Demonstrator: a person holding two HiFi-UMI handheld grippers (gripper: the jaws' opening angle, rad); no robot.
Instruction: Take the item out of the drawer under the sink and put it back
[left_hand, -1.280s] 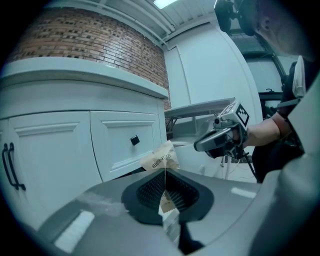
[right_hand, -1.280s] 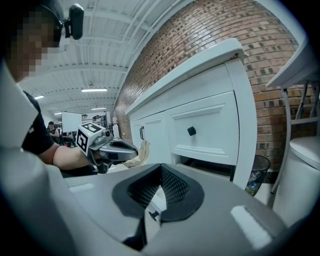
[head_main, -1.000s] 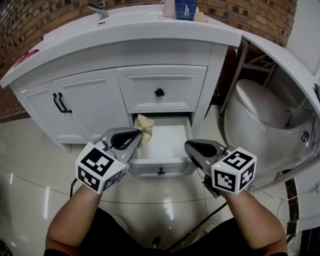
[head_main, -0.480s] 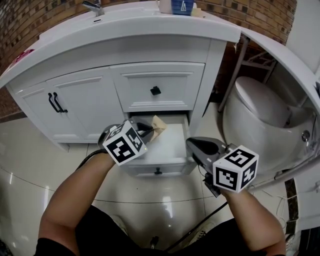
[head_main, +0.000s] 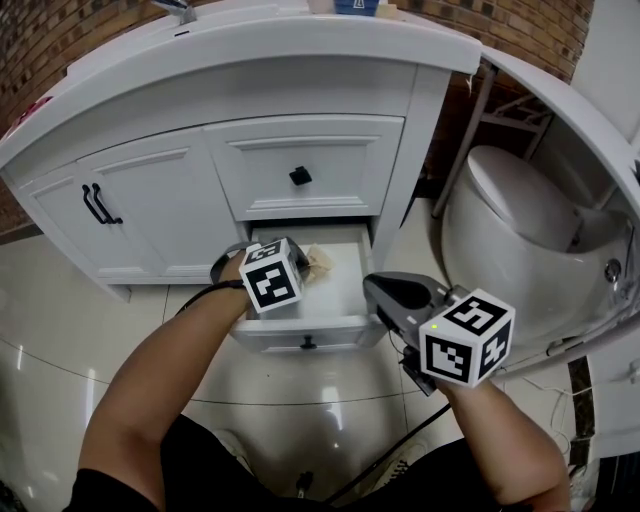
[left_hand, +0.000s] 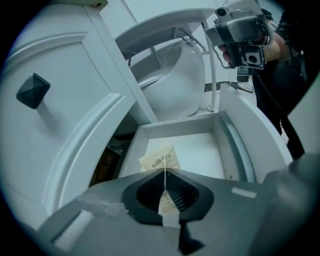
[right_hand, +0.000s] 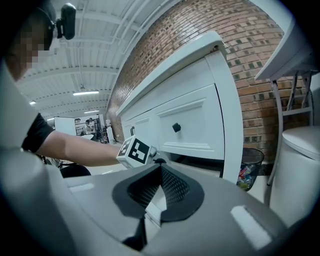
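Left gripper (left_hand: 165, 172): pressed shut on the edge of the tan packet (left_hand: 159, 159).
Packet position: just ahead of the left gripper's tips, over the floor of the open drawer (left_hand: 200, 150).
Change: gripper and packet have been carried from the drawer's front left edge inward over its interior.
Right gripper (right_hand: 160, 167): pressed together, nothing held, to the right of the left gripper.
Task reading: return judged under way; release and closing are left.

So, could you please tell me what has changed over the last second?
The left gripper has swung in from the left front corner of the drawer to a spot over its open tray, carrying the tan paper packet with it, jaws still shut on it. The right gripper stays shut and empty by the drawer's right front; the drawer stays open.
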